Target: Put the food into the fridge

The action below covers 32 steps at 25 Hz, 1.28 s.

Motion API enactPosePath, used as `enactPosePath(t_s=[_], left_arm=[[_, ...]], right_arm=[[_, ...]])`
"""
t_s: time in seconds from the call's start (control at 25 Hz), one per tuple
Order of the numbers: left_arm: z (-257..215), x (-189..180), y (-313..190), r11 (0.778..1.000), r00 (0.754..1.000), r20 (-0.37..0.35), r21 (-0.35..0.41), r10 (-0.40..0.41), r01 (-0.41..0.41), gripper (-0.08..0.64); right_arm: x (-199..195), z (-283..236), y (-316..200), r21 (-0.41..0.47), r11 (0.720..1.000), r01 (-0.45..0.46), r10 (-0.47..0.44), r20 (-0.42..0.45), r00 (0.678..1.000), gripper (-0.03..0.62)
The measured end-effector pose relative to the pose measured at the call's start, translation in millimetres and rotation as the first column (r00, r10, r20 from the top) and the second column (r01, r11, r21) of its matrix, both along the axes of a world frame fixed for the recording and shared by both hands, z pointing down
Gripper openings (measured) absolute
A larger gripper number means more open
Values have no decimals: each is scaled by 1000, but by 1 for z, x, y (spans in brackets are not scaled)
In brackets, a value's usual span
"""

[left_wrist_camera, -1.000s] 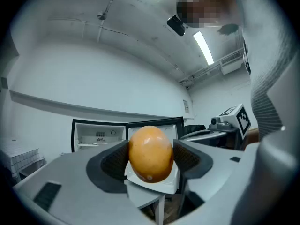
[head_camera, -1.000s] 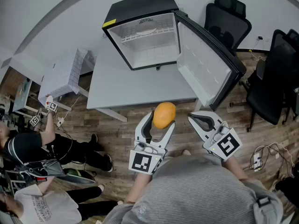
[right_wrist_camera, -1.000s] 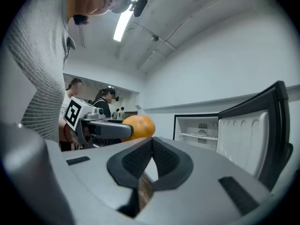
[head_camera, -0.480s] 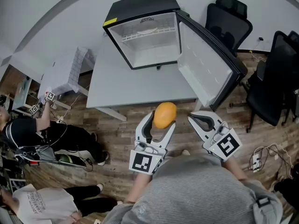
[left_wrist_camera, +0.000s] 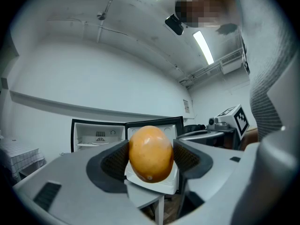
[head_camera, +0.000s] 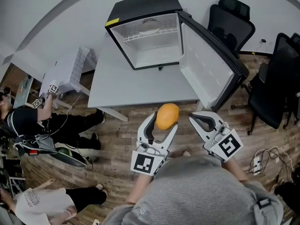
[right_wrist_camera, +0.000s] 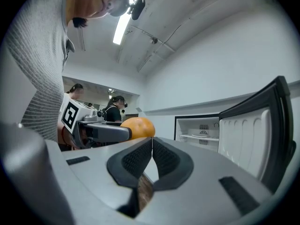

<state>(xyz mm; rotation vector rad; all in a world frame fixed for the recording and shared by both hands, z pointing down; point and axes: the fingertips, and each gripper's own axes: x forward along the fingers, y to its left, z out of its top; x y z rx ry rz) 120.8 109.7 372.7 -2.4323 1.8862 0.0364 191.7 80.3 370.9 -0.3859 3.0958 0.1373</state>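
head view, orange fruit [head_camera: 167, 116]: clamped between the two jaws of the left gripper [head_camera: 164, 120], near their tips; it shows over the wood floor [head_camera: 117, 139], just short of the near edge of the grey table [head_camera: 126, 86].
head view, right gripper [head_camera: 196, 118]: just beside the left one, jaws pressed together with nothing in them.
head view, fridge [head_camera: 140, 6]: stands on the far part of the table, its door [head_camera: 206, 64] swung wide to the right; well apart from the fruit. black chairs [head_camera: 229, 20] stand beyond the door.
left gripper view, jaws: holding the fruit, one dark ribbed pad [left_wrist_camera: 116, 161] against each side of it.
left gripper view, fruit [left_wrist_camera: 150, 153]: upright and oval, filling the gap between the pads, its top and bottom standing proud of them; the open fridge [left_wrist_camera: 98, 135] shows behind it.
right gripper view, jaws: shut pad to pad, nothing between them.
right gripper view, fruit [right_wrist_camera: 137, 127]: off to the left, outside these jaws, in the other gripper; the fridge door [right_wrist_camera: 248, 139] rises at the right.
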Motion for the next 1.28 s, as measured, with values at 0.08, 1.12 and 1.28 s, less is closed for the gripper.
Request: enactPosePath(t_s=[0.08,1.12,1.28], left_arm=[[0,0,0,1000,1000,0,-1,-3,3,307],[0,-2,-10,1000,1000,7,-10,-20,20,305],[2,-3,-15,999,1000,5,-27,-19,20,307]], right_arm=[[-1,-1,0,-3,1000,9,-9,4,1000,12],[-2,4,-16,-16,1000,12,-11,13,1000,12],[-3,6,-24,-27,1000,3,-2,12,1000,14]])
